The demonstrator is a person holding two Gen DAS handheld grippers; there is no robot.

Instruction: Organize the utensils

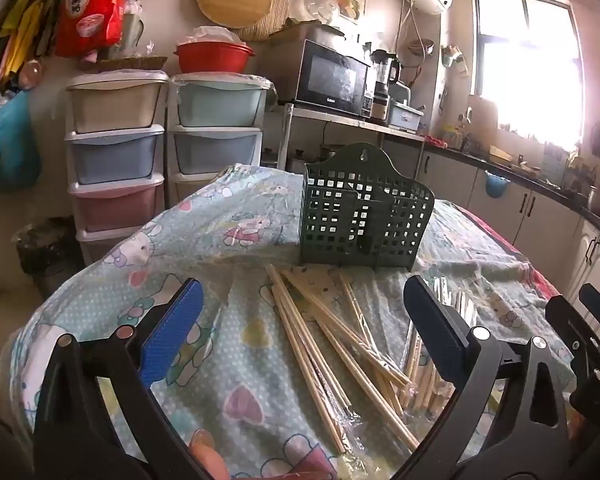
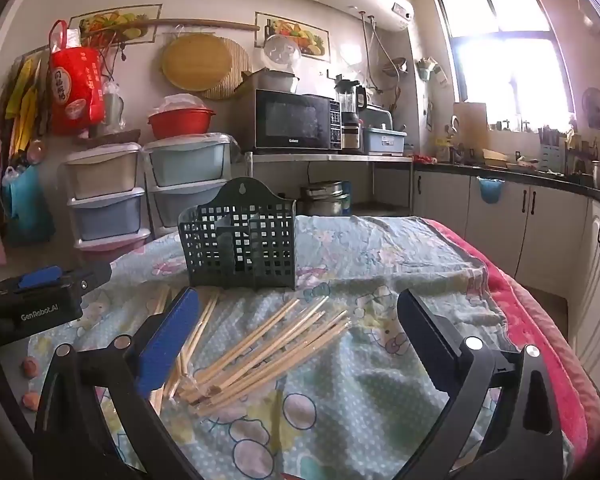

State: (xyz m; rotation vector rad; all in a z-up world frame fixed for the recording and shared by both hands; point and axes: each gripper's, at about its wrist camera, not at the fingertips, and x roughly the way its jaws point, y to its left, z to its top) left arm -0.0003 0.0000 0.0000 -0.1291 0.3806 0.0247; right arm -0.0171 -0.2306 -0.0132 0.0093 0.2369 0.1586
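Several wooden chopsticks [image 1: 340, 344] lie scattered on the cartoon-print cloth, some on a clear plastic wrapper. They also show in the right wrist view [image 2: 268, 348]. A dark green slotted utensil holder [image 1: 364, 216] stands upright behind them, empty as far as I can see; it also shows in the right wrist view [image 2: 240, 240]. My left gripper [image 1: 304, 332] is open and empty, hovering over the chopsticks. My right gripper [image 2: 296, 336] is open and empty above the chopsticks. The right gripper's body [image 1: 584, 340] shows at the left view's right edge.
The table [image 2: 380, 400] carries a light blue cloth over a red blanket [image 2: 540, 328] at its right edge. Stacked plastic drawers [image 1: 116, 160], a microwave [image 2: 292, 120] on a shelf, and kitchen counters [image 2: 520, 176] stand behind the table. The left gripper's body [image 2: 40, 300] sits at the right view's left.
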